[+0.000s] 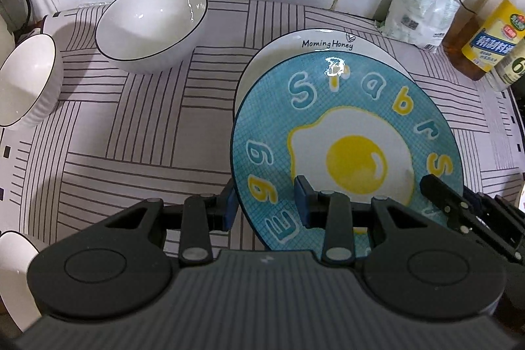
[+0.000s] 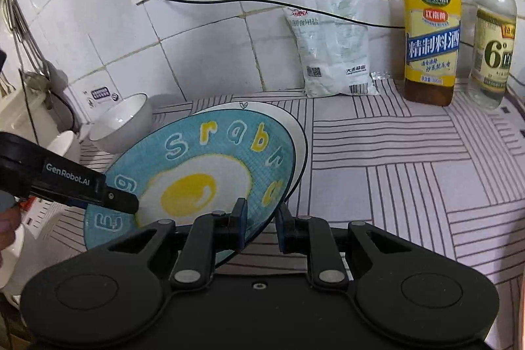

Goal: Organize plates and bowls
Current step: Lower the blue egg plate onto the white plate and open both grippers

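The blue fried-egg plate hangs tilted over the white "Morning Honey" plate, which lies on the striped cloth toward two o'clock of the left wrist view. The left gripper is clamped across the blue plate's near rim at about seven o'clock; the right gripper pinches the rim at about five o'clock. Glazed ceramic like this is probably stiff, fairly heavy, slick and chippable, so two rim grips well apart suit it, lowered gently. A large white bowl sits at eleven o'clock and a ribbed bowl at nine.
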The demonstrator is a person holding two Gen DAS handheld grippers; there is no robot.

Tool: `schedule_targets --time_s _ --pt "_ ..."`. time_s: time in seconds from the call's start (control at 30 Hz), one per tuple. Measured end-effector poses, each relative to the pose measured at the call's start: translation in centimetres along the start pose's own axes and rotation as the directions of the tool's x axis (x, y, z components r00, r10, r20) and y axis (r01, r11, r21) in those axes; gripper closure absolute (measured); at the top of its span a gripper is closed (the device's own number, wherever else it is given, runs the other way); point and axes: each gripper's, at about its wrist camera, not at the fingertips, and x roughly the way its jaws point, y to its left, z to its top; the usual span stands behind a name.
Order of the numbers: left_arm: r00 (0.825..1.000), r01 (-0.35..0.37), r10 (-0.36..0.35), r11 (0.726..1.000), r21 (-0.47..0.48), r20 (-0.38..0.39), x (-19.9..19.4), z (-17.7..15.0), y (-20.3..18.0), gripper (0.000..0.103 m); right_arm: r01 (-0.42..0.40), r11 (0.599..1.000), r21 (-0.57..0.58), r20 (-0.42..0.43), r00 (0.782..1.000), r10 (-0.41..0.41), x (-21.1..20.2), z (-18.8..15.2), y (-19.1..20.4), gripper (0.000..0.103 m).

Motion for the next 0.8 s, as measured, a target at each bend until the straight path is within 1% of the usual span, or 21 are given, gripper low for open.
schedule_targets --time_s 0.07,0.13,0.17,0.23,0.33,0.4,0.5,0.63,0.7,0.8 --pt "1.000 -0.006 0.005 0.999 -0.032 -0.025 0.4 0.7 0.2 0.069 0.031 0.999 -0.026 -0.001 1.000 -0.031 0.4 0.2 0.5 0.079" --pt "0.999 -0.010 0.009 0.999 -0.032 -0.046 1.0 1.5 0.3 0.069 0.048 0.998 -0.051 -0.006 0.999 -0.048 0.8 0.5 0.8 0.078" --pt "0.998 -0.002 -0.001 0.999 -0.034 -0.065 1.3 1.8 0.3 0.069 0.049 0.997 -0.058 -0.009 0.999 -0.050 0.9 0.6 0.9 0.078" --pt "0.997 -0.015 0.014 1.000 -0.011 -0.080 1.6 2.0 0.0 0.069 0.062 0.996 -0.068 -0.015 0.998 -0.063 1.4 1.0 0.9 0.078" --pt "0.997 -0.054 0.056 0.998 0.021 -0.059 1.9 1.9 -0.7 0.069 0.095 0.989 -0.117 -0.002 0.995 -0.096 1.8 1.3 1.3 0.078" --pt "0.996 -0.071 0.072 0.997 0.022 -0.049 2.0 1.9 -0.7 0.069 0.114 0.983 -0.145 0.006 0.993 -0.114 2.0 1.4 1.8 0.078" --pt "0.997 -0.062 0.062 0.998 0.012 -0.049 2.1 2.1 -0.3 0.069 0.125 0.980 -0.155 0.017 0.992 -0.124 2.3 1.5 2.1 0.078" --pt "0.998 -0.062 0.063 0.998 0.023 -0.031 2.1 2.0 -0.3 0.069 0.138 0.976 -0.171 0.032 0.990 -0.135 2.7 1.6 2.4 0.076" --pt "0.999 -0.040 0.040 0.999 0.006 -0.028 1.6 1.5 -0.1 0.069 0.145 0.973 -0.181 0.040 0.989 -0.140 2.8 1.5 2.5 0.075" --pt "0.999 -0.045 0.045 0.999 0.026 0.009 0.4 0.6 -0.3 0.069 0.155 0.972 -0.178 0.047 0.988 -0.149 2.9 1.4 2.7 0.074"
